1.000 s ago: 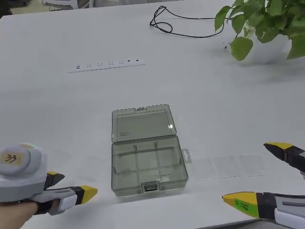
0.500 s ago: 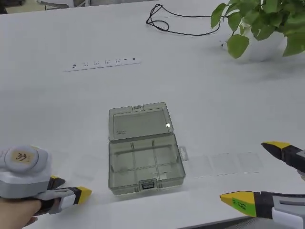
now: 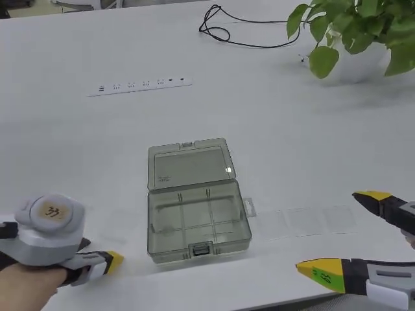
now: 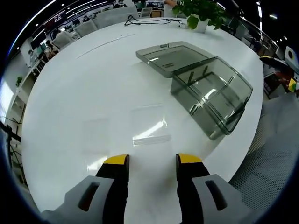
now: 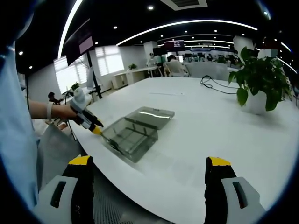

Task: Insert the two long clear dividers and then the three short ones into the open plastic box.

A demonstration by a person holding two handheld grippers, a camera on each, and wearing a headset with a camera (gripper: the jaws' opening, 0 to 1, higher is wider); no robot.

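The smoky clear plastic box lies open mid-table, its lid folded flat behind it. Faint partition lines show inside the box. Short clear dividers lie flat in a row to its right. More clear pieces lie on the table just ahead of my left gripper, which is open and holds nothing. In the head view the left gripper sits left of the box front. My right gripper is spread wide open near the table's front edge, right of the box.
A white power strip lies at the back left, a black cable coils at the far side, and a potted plant stands at the back right. The table's front edge runs close under both grippers.
My left gripper has drawn back a little to the left and rolled in the hand. The right gripper has stayed nearly still. The camera shifted slightly.
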